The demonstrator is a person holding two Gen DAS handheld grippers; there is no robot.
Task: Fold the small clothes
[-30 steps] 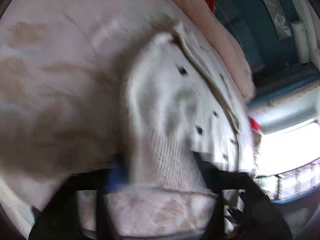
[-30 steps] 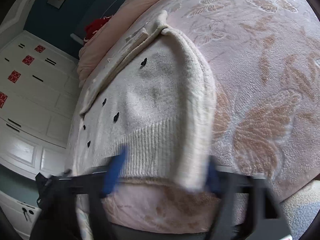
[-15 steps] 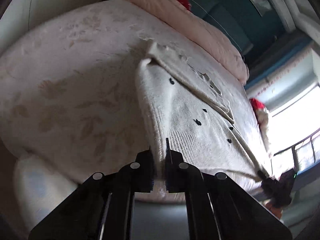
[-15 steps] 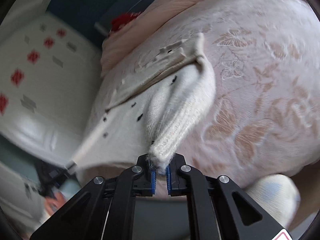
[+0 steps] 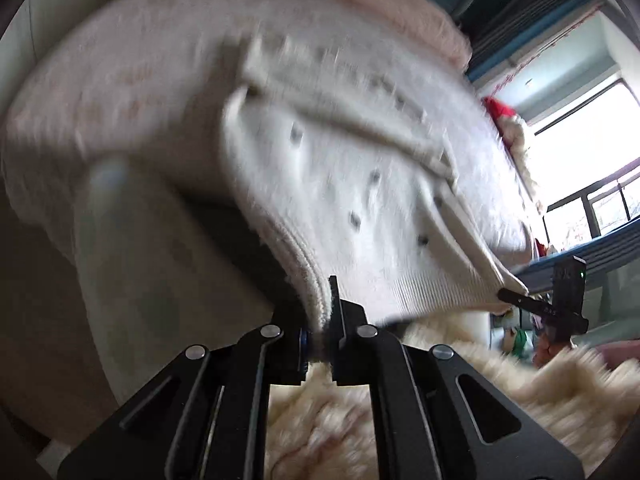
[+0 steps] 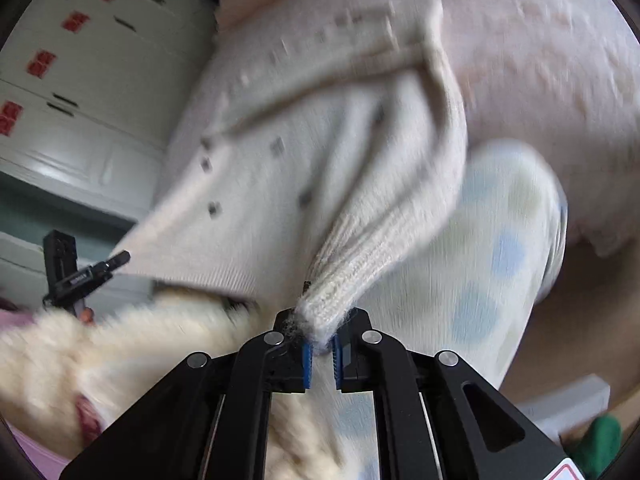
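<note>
both grippers clamped on the sweater hem

plainly, each tool is pinched tight on knit. the left gripper has its jaws closed on the ribbed bottom edge of the cream sweater, at the garment's left corner. the right gripper is likewise clenched on a bunched ribbed corner of the same sweater, the cloth gathered into a thick wad between its blue pads.

the sweater hangs from the two corners, its hem end lifted off and out past the edge of the pink bedspread, its upper part draped back onto the bed. dark specks dot the knit; both views are blurred, so finer detail cannot be told. a fluffy cream fabric lies below the grippers.

judging from this, the step in hand is carrying the hem to make a fold. to do it well, keep the two corners level and evenly apart so the hem stays taut without stretching the knit. move both tools together, or one side will lag and skew the crease. the right grip holds a thick bundle, which could slip or unroll unevenly, so lay it down gently before letting go.
</note>
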